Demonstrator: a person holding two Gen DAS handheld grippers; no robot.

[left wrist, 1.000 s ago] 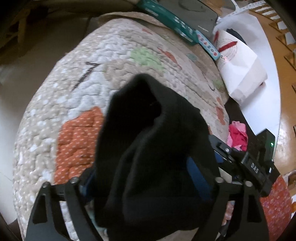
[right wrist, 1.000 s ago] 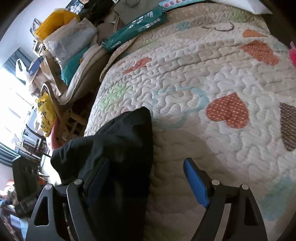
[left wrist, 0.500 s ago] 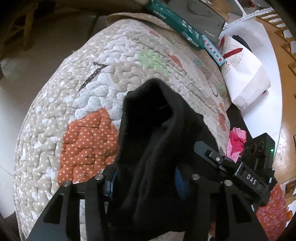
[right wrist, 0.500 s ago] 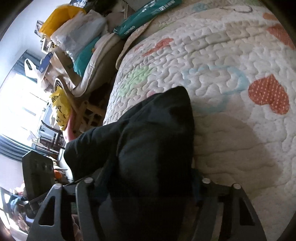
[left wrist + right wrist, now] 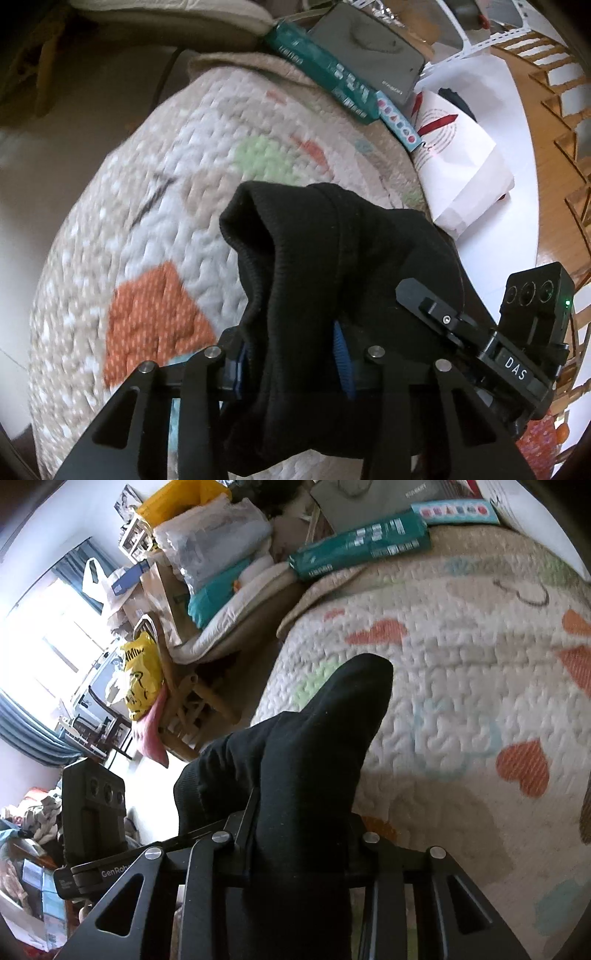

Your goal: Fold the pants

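Both grippers pinched the black pants. In the left wrist view, the left gripper (image 5: 291,354) at lower centre had its jaws pressed onto a bunched fold of the pants (image 5: 332,266), raised above a quilted bedspread (image 5: 166,206) with an orange patch. In the right wrist view, the right gripper (image 5: 299,849) clamped the pants (image 5: 314,746) at centre. A teal package (image 5: 362,546) lay in the upper part of that frame.

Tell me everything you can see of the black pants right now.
The black pants look like soft knit fabric with a ribbed edge and a stitched seam. They are bunched, not flat. Both grippers are shut on them: the left gripper pinches one bundle, the right gripper another. The cloth rises past the fingers, above the quilted bedspread. Whether any part rests on it is hidden.
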